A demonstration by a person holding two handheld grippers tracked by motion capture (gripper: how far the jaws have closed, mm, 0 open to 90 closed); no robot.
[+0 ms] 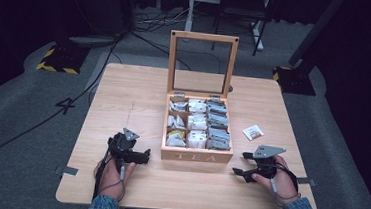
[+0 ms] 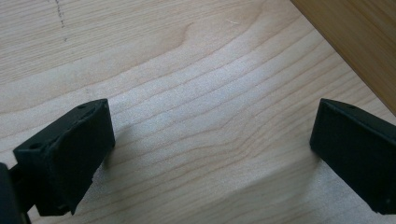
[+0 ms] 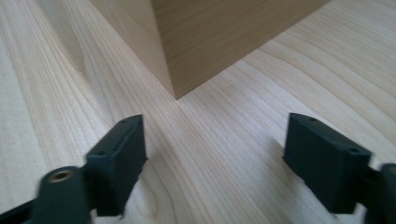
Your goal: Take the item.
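Observation:
A wooden tea box (image 1: pixel 197 156) marked TEA stands open in the middle of the table, its glass-paned lid (image 1: pixel 202 64) upright at the back. Several tea bags (image 1: pixel 197 122) fill its compartments. One loose tea bag (image 1: pixel 253 132) lies on the table to the right of the box. My left gripper (image 1: pixel 144 156) rests on the table left of the box's front, open and empty; a corner of the box (image 2: pixel 359 37) appears in its view. My right gripper (image 1: pixel 239 164) rests right of the box, open and empty, facing the box's corner (image 3: pixel 187 37).
The light wooden table (image 1: pixel 128 100) has bare room left of the box and along its front edge. Tape strips (image 1: pixel 66 170) mark the front corners. Beyond the table, cables (image 1: pixel 95 72) and stand bases (image 1: pixel 59 59) lie on the grey floor.

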